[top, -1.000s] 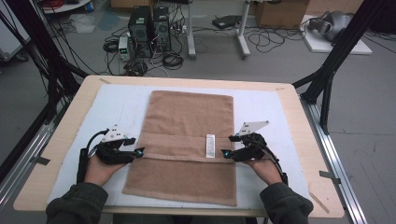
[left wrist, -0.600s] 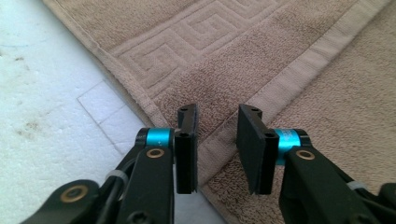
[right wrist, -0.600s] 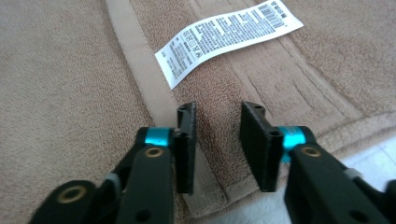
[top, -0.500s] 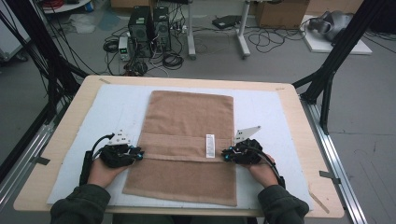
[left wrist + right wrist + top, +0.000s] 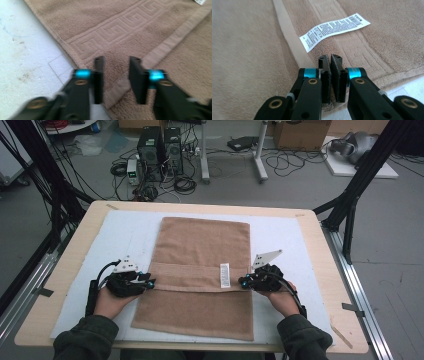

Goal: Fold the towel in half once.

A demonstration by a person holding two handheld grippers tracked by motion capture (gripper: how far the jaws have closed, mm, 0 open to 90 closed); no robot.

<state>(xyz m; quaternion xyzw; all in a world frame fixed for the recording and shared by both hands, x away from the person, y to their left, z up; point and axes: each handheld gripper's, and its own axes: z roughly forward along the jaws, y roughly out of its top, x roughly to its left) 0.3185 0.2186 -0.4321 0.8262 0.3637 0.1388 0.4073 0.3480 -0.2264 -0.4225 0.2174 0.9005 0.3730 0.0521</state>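
A brown towel (image 5: 200,245) lies flat on the white board, its near part folded over so a hem band with a white label (image 5: 225,275) crosses the middle. My left gripper (image 5: 150,282) sits at the towel's left edge on that band. Its jaws (image 5: 116,60) stand apart over the hem and have just been opening; fabric shows between them without being pressed. My right gripper (image 5: 241,282) is at the right edge near the label (image 5: 334,30). Its jaws (image 5: 330,58) have just closed together, tips down on the towel (image 5: 242,50); no fabric shows between them.
The white foam board (image 5: 120,235) covers a wooden table (image 5: 80,245). Black frame posts (image 5: 350,205) rise at the table's far corners. Computer towers (image 5: 160,145) and loose cables lie on the floor beyond.
Both grippers have edged inward and down onto the towel's side edges at the hem band. The towel itself has not shifted.
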